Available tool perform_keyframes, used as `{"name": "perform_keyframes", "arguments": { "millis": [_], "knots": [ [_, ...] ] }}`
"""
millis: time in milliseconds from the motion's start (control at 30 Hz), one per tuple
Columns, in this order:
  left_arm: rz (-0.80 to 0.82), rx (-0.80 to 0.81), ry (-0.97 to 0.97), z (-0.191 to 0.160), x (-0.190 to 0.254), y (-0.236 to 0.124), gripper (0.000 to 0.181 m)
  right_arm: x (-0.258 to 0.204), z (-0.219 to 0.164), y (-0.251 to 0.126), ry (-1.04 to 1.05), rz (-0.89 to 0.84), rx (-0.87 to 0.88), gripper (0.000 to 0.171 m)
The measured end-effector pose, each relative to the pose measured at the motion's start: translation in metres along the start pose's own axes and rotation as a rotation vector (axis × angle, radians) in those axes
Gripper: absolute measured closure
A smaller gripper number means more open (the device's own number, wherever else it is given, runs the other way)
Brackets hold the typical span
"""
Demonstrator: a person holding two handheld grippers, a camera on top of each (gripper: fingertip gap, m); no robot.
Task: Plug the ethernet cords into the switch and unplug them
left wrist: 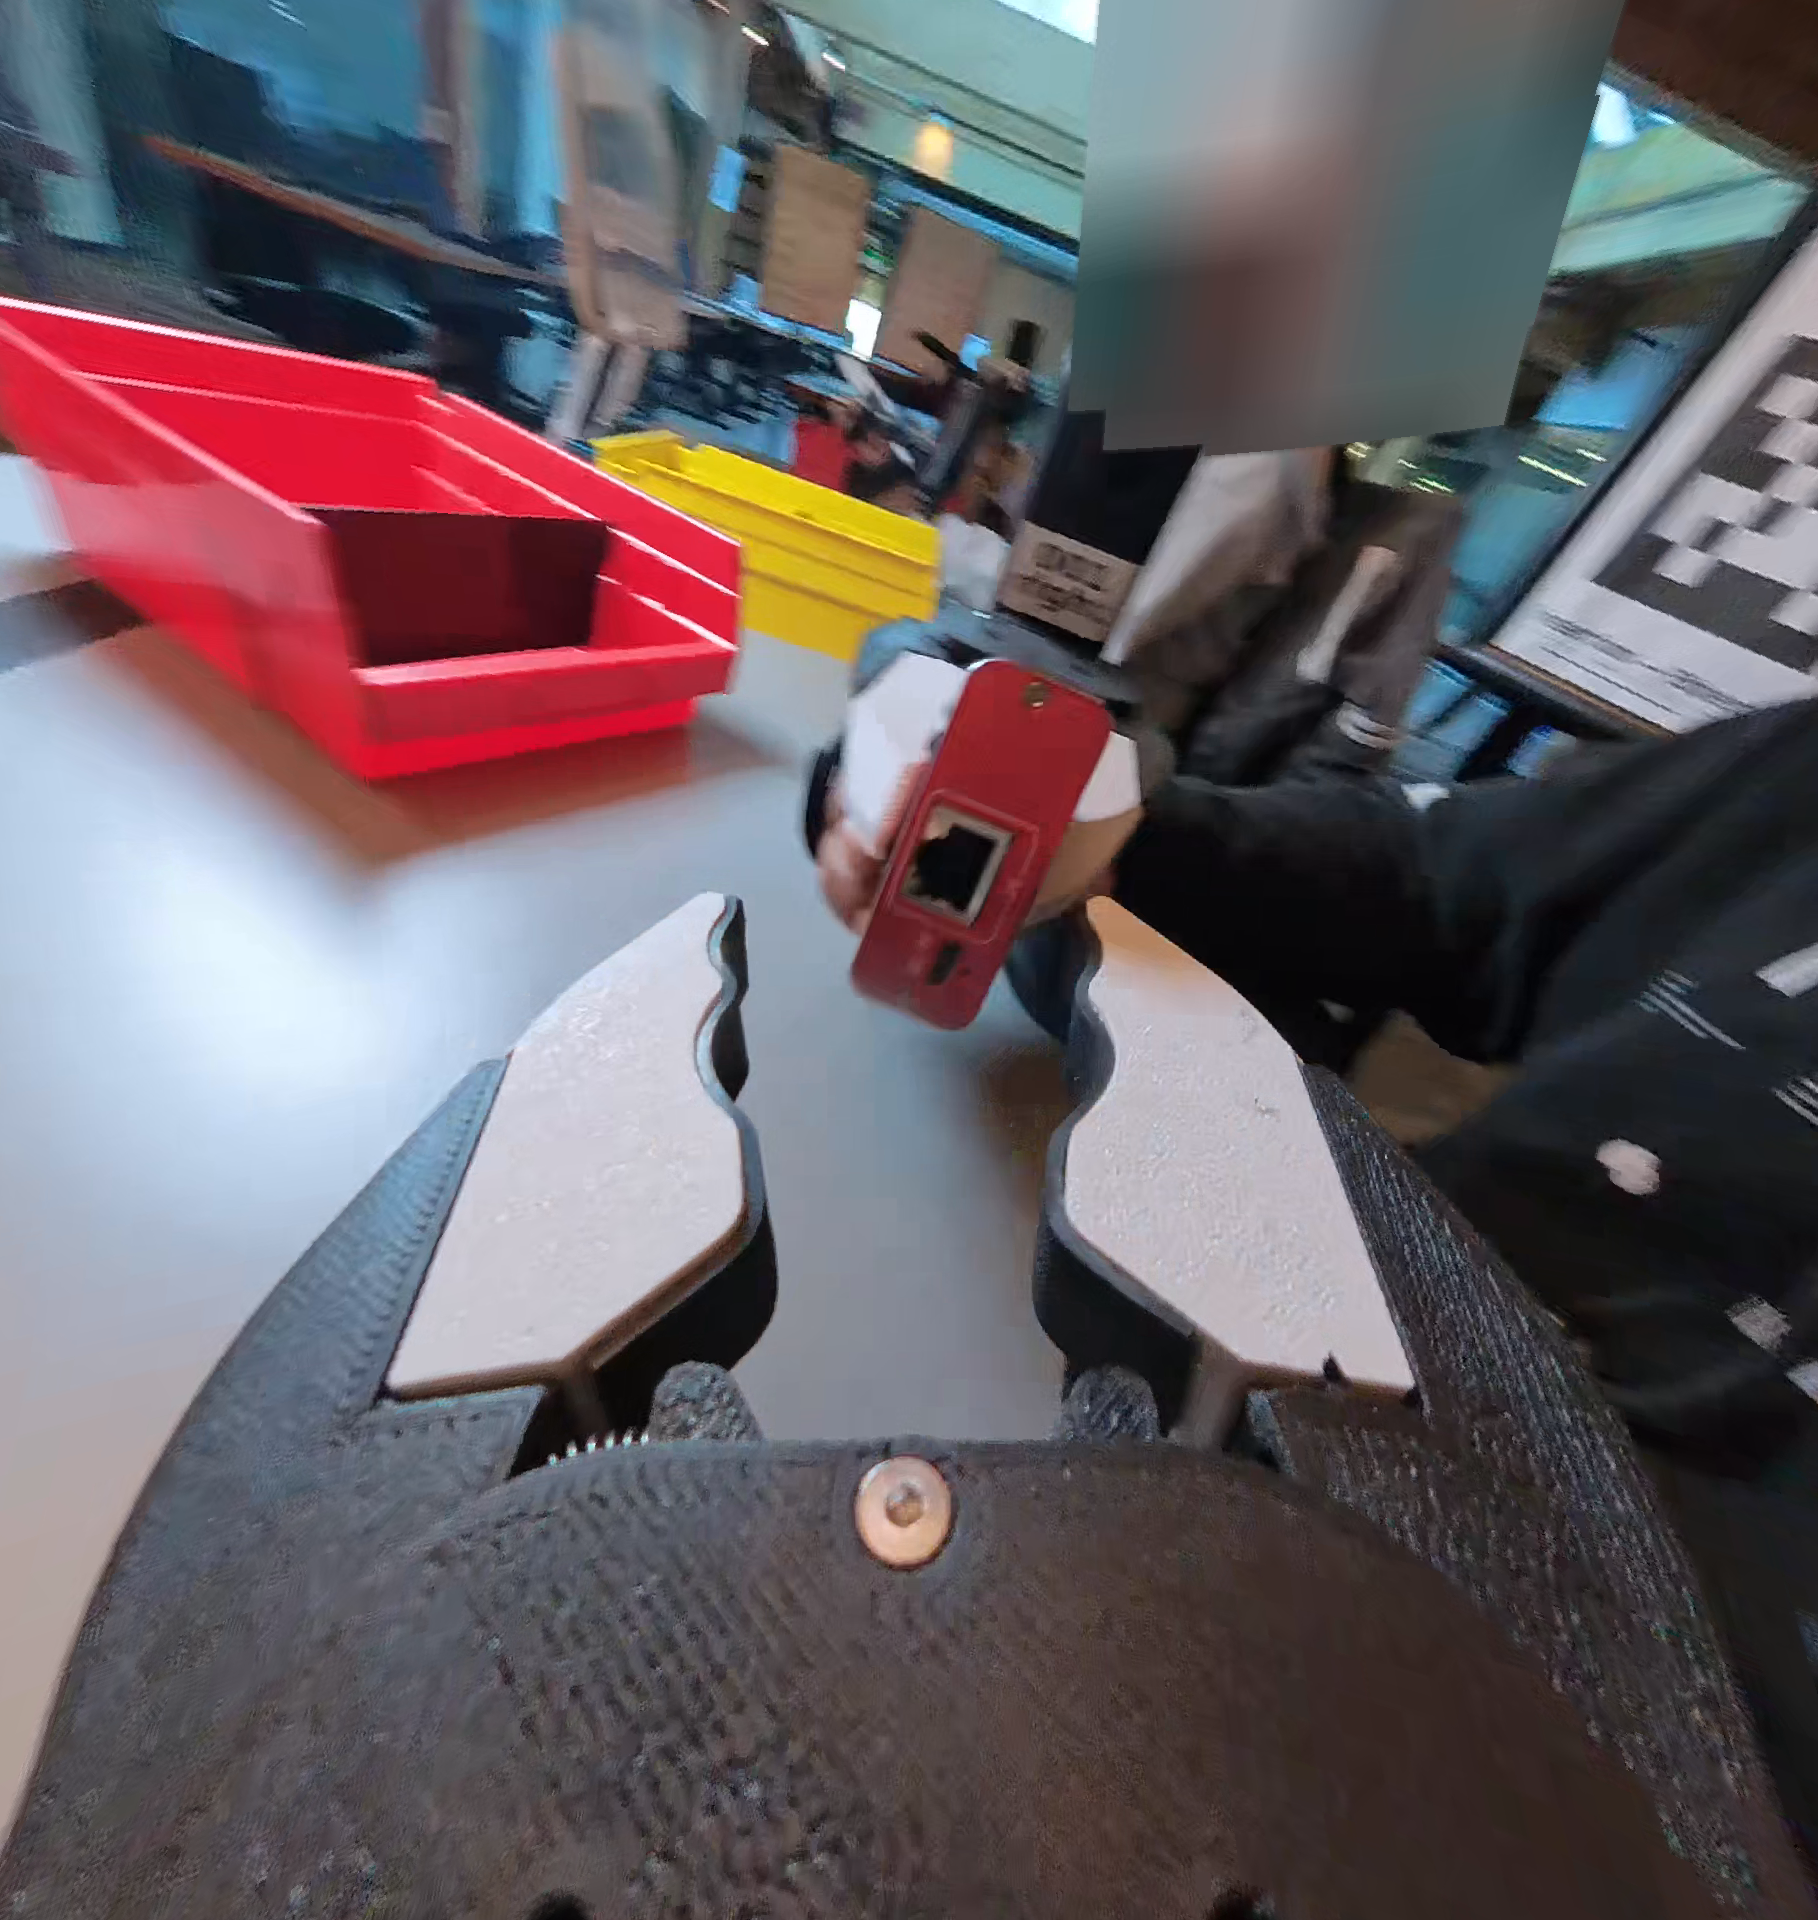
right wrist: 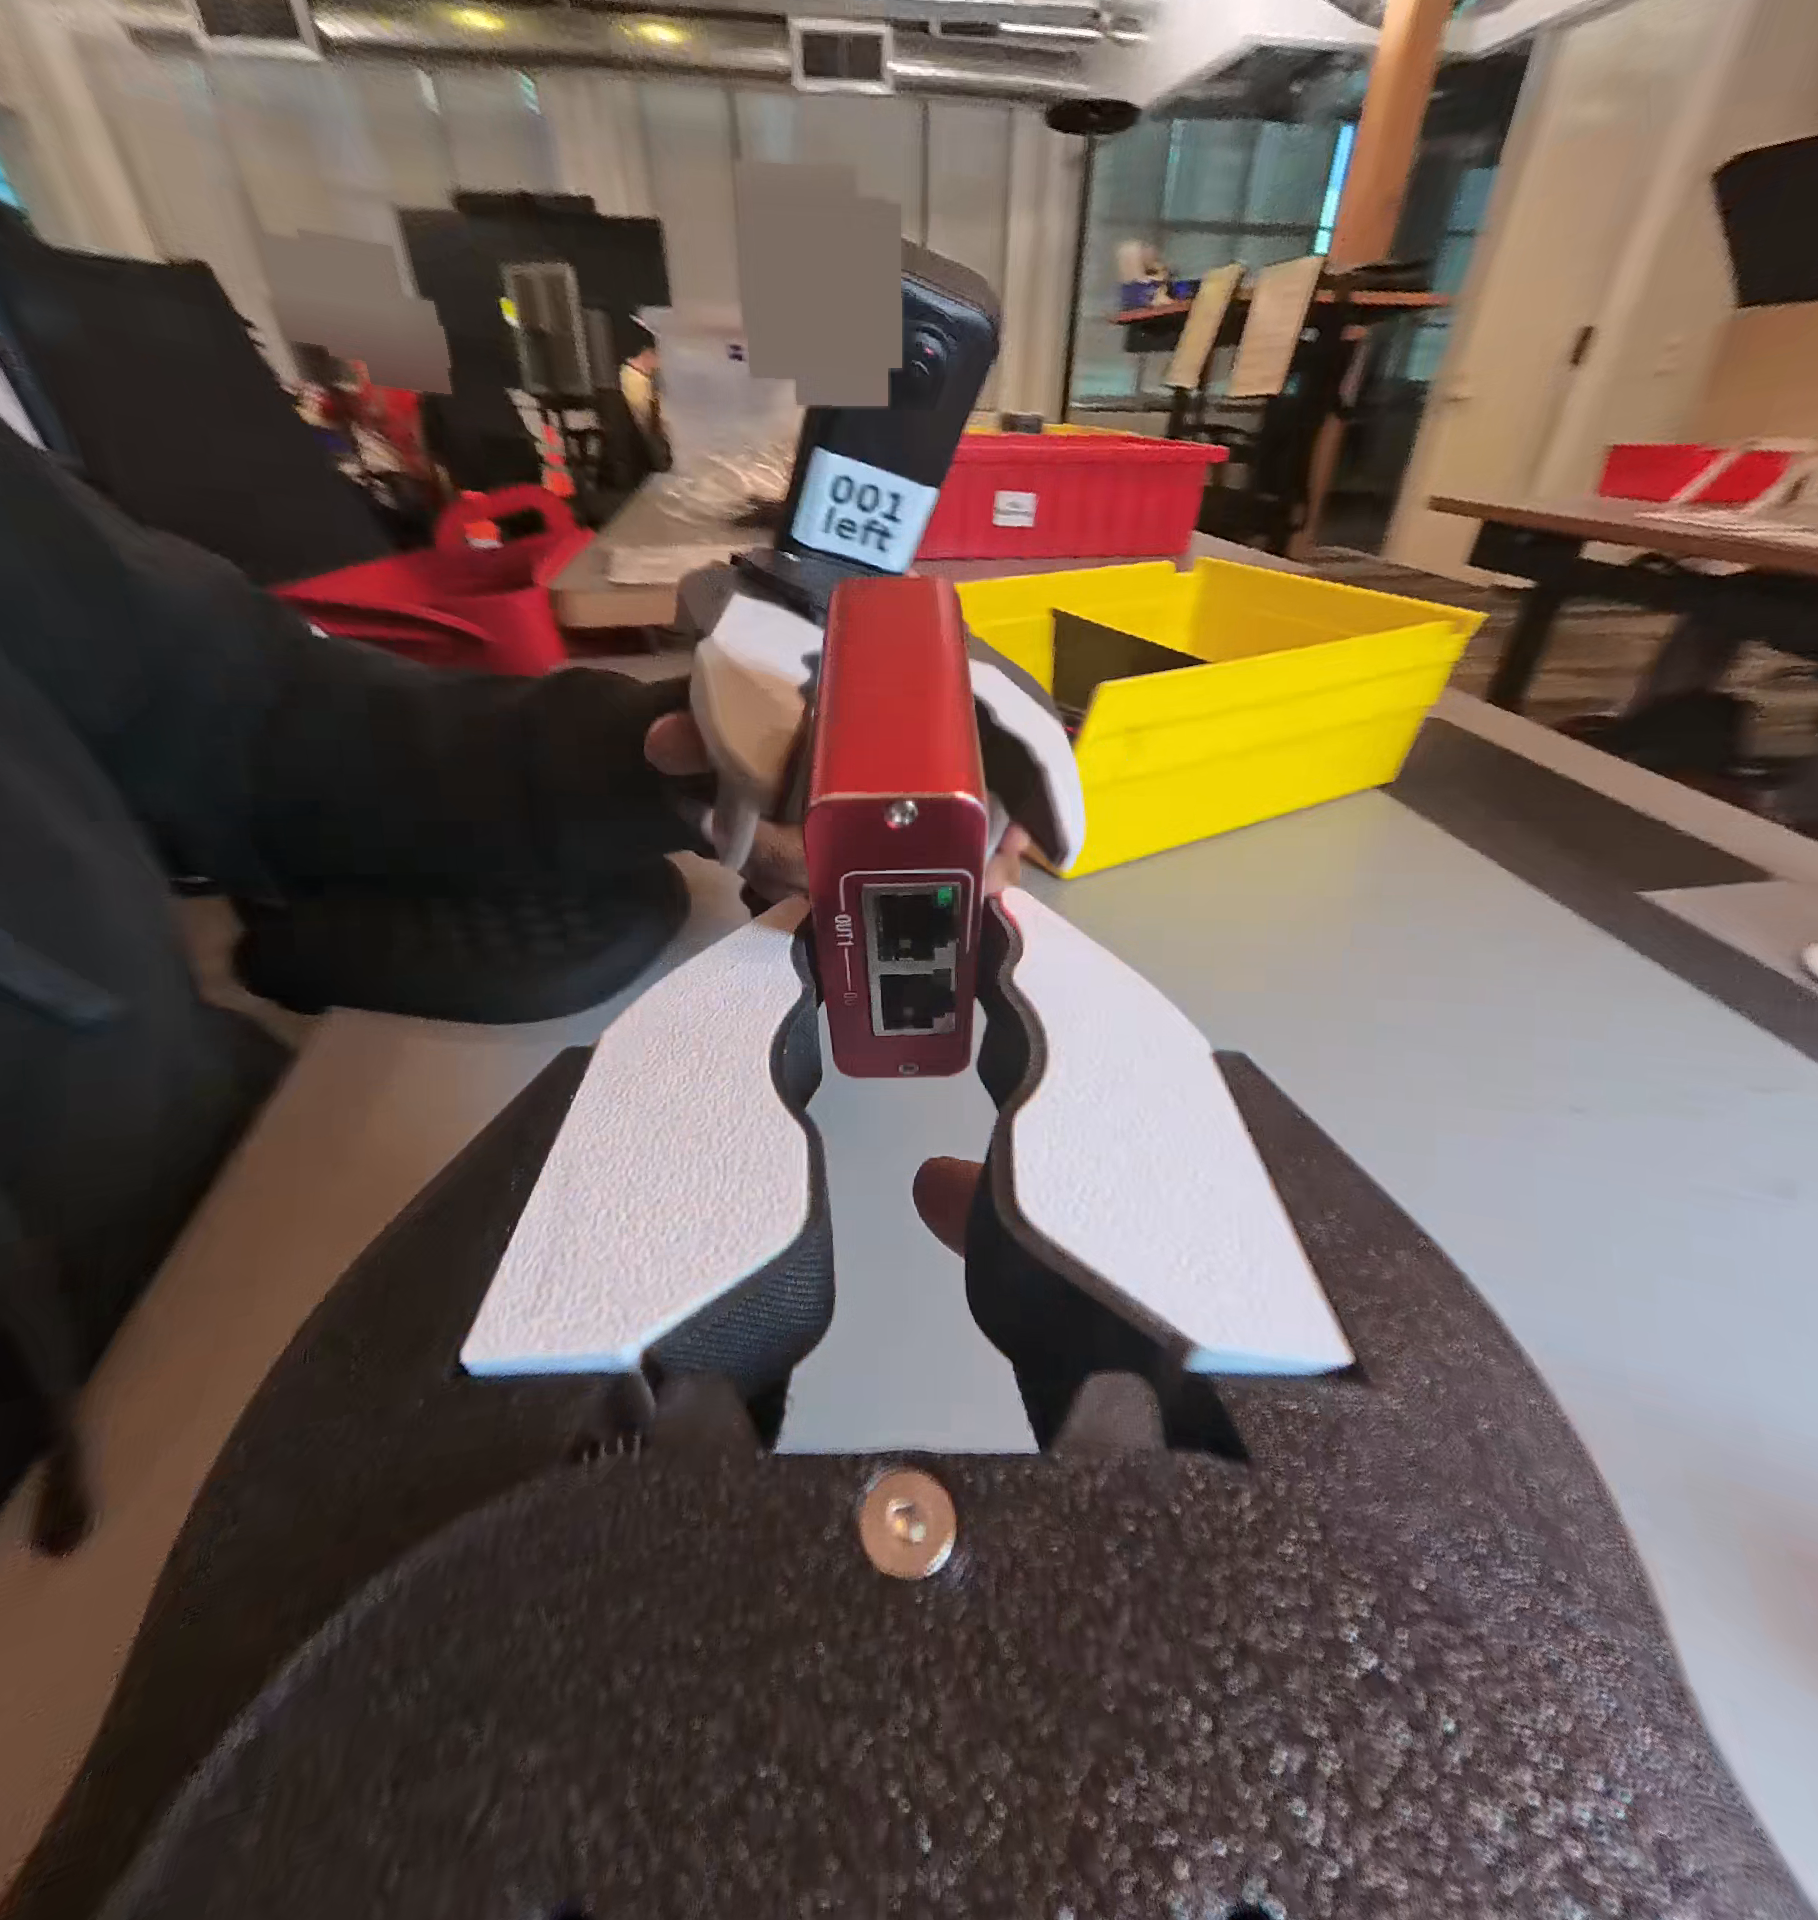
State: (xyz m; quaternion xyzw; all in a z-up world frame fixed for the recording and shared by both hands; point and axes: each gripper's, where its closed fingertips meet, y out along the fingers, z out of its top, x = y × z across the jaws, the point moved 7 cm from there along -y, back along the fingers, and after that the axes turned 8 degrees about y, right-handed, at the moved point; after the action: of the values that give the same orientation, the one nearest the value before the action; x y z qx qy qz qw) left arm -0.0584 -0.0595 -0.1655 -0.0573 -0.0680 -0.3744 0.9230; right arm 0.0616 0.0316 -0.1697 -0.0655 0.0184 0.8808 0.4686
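Right gripper (right wrist: pixel 894 925) has its tongs clamped on the red switch (right wrist: pixel 894 727), one white finger on each long side, and the box is up in the air, clear of the grey bench (right wrist: pixel 1456 1091). Its two-port end faces straight back down the right wrist camera, ports stacked one over the other. Over on the other side, the left gripper (left wrist: pixel 910 914) has its tongs spread wide apart, gripping nothing; the single-port end of the switch sits tilted just past its tips, roughly between them, and I can't tell whether either tip touches it. From the right wrist view those white left fingers (right wrist: pixel 749 686) flank the far end of the box. A person's black sleeve (left wrist: pixel 1404 883) reaches in behind the right gripper. Behind the action, a yellow bin (right wrist: pixel 1248 727) sits toward the bench's far edge, and a red bin (left wrist: pixel 417 623) stands beside it, the two close together.
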Motion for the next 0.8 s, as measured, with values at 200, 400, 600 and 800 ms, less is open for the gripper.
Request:
{"name": "perform_keyframes", "arguments": {
  "millis": [200, 400, 600, 800],
  "knots": [
    [-0.057, -0.072, 0.145, -0.005, 0.016, 0.008, 0.153, -0.007, -0.009, 0.009, 0.034, 0.084, -0.078, 0.145],
    [0.008, -0.239, 0.413, -0.013, 0.024, 0.008, 0.154, -0.01, -0.02, 0.008, -0.145, -0.01, -0.293, 0.142],
    [-0.054, -0.284, 0.503, -0.022, 0.033, 0.007, 0.154, -0.03, -0.02, 0.014, -0.296, -0.01, -0.355, 0.141],
    [-0.049, -0.277, 0.49, -0.025, 0.032, 0.008, 0.153, -0.031, -0.018, 0.013, -0.35, -0.032, -0.386, 0.143]
  ]
}}
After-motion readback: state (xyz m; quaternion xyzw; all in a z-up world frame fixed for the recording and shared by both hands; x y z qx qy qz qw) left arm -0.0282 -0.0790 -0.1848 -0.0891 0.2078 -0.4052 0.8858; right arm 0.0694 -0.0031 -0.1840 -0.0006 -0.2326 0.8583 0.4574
